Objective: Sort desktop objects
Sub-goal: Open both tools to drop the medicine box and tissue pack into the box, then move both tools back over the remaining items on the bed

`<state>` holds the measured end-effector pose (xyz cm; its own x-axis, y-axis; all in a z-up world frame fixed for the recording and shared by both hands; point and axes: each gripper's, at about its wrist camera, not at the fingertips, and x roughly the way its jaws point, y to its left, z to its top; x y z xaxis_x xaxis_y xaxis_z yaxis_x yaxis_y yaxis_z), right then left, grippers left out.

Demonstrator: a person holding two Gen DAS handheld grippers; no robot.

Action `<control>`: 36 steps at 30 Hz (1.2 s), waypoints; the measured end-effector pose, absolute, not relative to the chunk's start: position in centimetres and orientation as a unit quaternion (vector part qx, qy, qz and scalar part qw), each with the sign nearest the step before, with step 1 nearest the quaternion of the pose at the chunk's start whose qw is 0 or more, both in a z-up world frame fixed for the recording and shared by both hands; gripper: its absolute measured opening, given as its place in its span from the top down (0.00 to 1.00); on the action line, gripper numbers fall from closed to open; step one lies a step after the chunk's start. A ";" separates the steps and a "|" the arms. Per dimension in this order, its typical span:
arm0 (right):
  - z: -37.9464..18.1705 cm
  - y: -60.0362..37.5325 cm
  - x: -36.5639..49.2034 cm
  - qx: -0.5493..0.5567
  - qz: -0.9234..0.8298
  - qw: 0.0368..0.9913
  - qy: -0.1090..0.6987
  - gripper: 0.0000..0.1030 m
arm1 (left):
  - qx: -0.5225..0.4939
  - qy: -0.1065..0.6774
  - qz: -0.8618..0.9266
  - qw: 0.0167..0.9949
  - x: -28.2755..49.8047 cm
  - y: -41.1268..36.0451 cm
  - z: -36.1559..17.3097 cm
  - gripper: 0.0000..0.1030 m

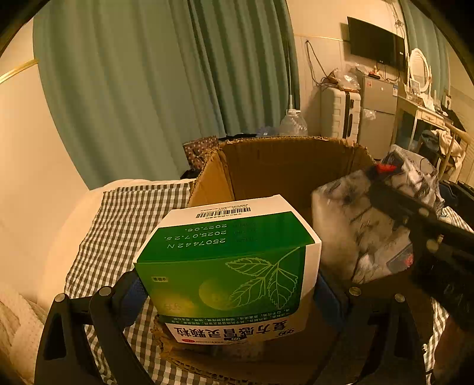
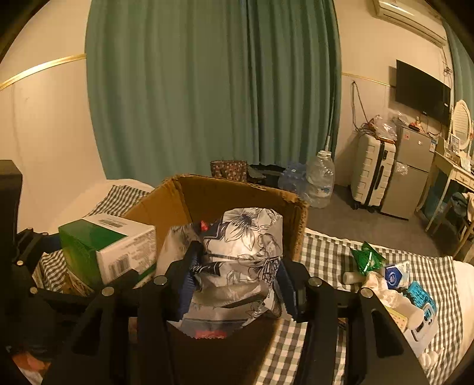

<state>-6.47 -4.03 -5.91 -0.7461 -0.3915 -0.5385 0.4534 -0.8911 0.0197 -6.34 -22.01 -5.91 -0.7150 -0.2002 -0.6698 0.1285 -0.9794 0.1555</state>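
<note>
Clutter (image 2: 394,284) right of cardboard box (image 2: 243,189), perhaps 6 items

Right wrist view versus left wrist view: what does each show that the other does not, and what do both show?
Only the right wrist view shows the pile of small items on the checked cloth, the green packet among them, and the wall air conditioner.

Only the left wrist view shows the medicine box's leaf-printed face.

Both show the cardboard box, the green medicine box in the left tongs, the floral packet between the right tongs, curtain and suitcase.
</note>
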 end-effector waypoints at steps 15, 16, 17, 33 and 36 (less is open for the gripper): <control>-2.3 -1.4 -3.7 0.229 -0.951 0.200 0.061 0.15 | 0.323 -0.027 -0.943 0.076 -4.6 -21.1 -1.6 0.00; -1.9 -0.9 -3.5 0.224 -0.953 0.196 0.061 0.13 | 0.318 -0.017 -0.946 0.066 -4.3 -20.9 -1.1 0.00; -1.5 -0.4 -3.3 0.219 -0.955 0.194 0.055 0.11 | 0.313 -0.014 -0.948 0.062 -4.1 -20.7 -0.7 0.00; 3.9 10.8 -2.3 0.231 -0.961 0.146 0.031 0.00 | 0.260 -0.035 -0.961 0.091 -2.1 -15.0 3.2 0.00; 4.0 12.8 -1.4 0.207 -0.970 0.119 0.044 0.00 | 0.247 -0.033 -0.964 0.092 -1.7 -14.1 4.1 0.00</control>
<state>-1.44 12.76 4.02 -0.8861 -0.2136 -0.4113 0.2496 -0.9677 -0.0351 -1.69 -14.13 4.13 -0.8611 -0.1934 -0.4702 0.1608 -0.9809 0.1091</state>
